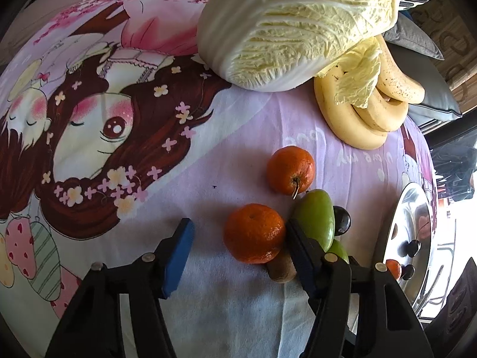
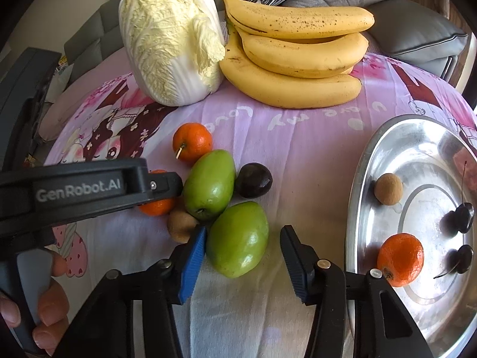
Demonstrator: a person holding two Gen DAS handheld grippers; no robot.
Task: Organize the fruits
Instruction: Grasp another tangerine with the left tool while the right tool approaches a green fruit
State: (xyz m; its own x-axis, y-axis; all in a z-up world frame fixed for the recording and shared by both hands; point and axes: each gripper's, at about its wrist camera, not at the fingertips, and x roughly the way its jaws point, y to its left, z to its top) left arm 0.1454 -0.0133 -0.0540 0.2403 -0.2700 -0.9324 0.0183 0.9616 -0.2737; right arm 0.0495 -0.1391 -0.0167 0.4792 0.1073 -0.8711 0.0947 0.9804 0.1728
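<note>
Nearest, the right gripper (image 2: 243,253) has its jaws spread around a green oval fruit (image 2: 237,240), left pad touching. Beside that fruit, the left gripper (image 1: 238,238) brackets a round orange tangerine (image 1: 254,233), jaws apart. Farther off lie yellow bananas (image 2: 295,56).

We take the metal tray (image 2: 362,161) as landmark, right wrist view. In it: a tangerine (image 2: 400,259), two cherries (image 2: 460,213), a small round fruit (image 2: 388,189). Left of the tray, on the tabletop (image 2: 304,155): two mangoes (image 2: 237,240), touching; a plum (image 2: 255,180) just behind them. Far behind-left: bananas (image 2: 298,56), with cabbage (image 2: 170,38) left of those.
</note>
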